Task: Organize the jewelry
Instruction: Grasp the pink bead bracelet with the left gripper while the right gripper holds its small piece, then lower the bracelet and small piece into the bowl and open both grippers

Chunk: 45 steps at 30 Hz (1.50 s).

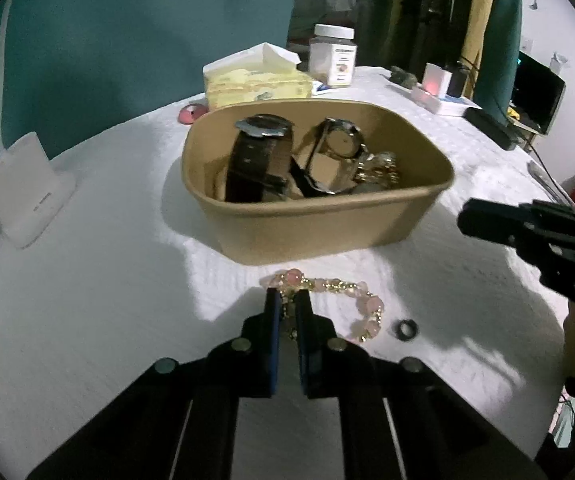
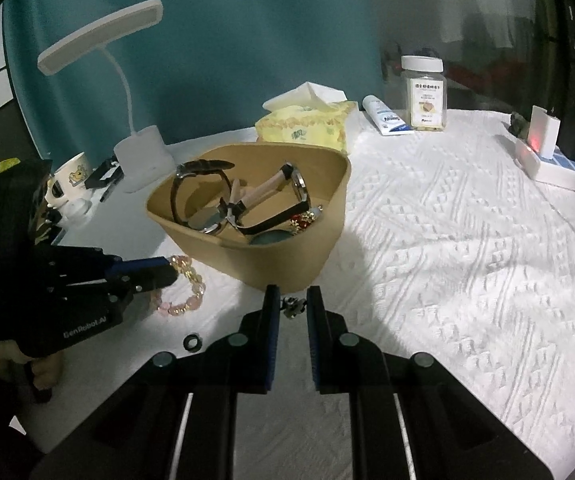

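Observation:
A tan paper bowl [image 1: 387, 220] [image 2: 247, 260] on the white cloth holds watches [image 1: 255, 152] [image 2: 203, 188] and gold jewelry [image 1: 379, 168]. A pink bead bracelet [image 1: 363, 312] [image 2: 185, 300] lies in front of the bowl. My left gripper [image 1: 287, 296] [image 2: 167, 272] is closed on the bracelet's chain end. A small black ring [image 1: 406, 328] [image 2: 192, 343] lies beside the bracelet. My right gripper [image 2: 292, 300] [image 1: 471, 220] is slightly open, with a small dark metal trinket [image 2: 292, 307] between its fingertips, not visibly pinched.
A yellow tissue pack [image 1: 255, 80] [image 2: 307, 124], a clear jar [image 1: 333, 56] [image 2: 423, 96] and a tube [image 2: 383, 116] stand behind the bowl. A white desk lamp [image 2: 139, 152] [image 1: 23, 188] and mug [image 2: 71, 176] are at the left. A power strip [image 2: 543, 156] is at the far right.

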{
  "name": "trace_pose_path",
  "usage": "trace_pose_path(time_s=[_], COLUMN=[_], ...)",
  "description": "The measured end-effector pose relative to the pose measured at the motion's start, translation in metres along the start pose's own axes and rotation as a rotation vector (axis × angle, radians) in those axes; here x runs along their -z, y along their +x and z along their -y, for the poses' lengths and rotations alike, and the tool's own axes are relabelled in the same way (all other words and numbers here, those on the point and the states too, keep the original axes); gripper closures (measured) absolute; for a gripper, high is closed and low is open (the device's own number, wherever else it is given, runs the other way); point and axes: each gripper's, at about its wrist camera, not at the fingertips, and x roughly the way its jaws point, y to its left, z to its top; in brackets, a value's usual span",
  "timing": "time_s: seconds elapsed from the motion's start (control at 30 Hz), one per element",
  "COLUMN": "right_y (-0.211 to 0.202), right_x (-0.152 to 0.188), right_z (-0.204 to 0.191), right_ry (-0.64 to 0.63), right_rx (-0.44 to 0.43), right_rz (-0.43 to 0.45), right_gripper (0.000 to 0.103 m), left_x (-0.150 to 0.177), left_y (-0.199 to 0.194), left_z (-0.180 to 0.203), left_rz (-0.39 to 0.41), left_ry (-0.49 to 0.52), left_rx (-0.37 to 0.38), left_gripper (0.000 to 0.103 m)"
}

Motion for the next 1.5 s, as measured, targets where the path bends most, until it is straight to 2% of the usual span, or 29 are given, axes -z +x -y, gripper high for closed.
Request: trace_pose_path(time_s=[0.3,0.6,0.9,1.07,1.4,1.47,1.5], right_y=[-0.014,-0.028,-0.034,-0.032,-0.024,-0.022,-0.021], right_x=[-0.004,-0.017,-0.029,-0.033,-0.038,-0.04,-0.04], right_z=[-0.004,-0.005,0.004,0.01,0.02,0.02,0.02], right_ry=[-0.014,-0.027,-0.026,-0.018,-0.005,-0.006,-0.007], right_rx=[0.011,0.009,0.012,0.018,0.022,0.022,0.022], right_rz=[0.032,0.081,0.111,0.114,0.105,0.104,0.104], right_gripper=[0.091,0.091,0.091,0.091,0.091,0.091,0.091], left_x=[-0.005,-0.031,-0.054,-0.065,-0.074,-0.074,-0.074], left_y=[-0.034,-0.064,-0.071,-0.065,-0.044,-0.04,-0.04], left_z=[0.014,0.021,0.023,0.023,0.015,0.013,0.012], left_rz=[0.096,0.192,0.247,0.257,0.201,0.188,0.187], left_ry=[0.009,0.029,0.028,0.031,0.002,-0.007,-0.012], left_rx=[0.047,0.057,0.055,0.05,0.045,0.043,0.044], left_gripper=[0.096,0.096,0.096,0.096,0.095,0.091,0.084])
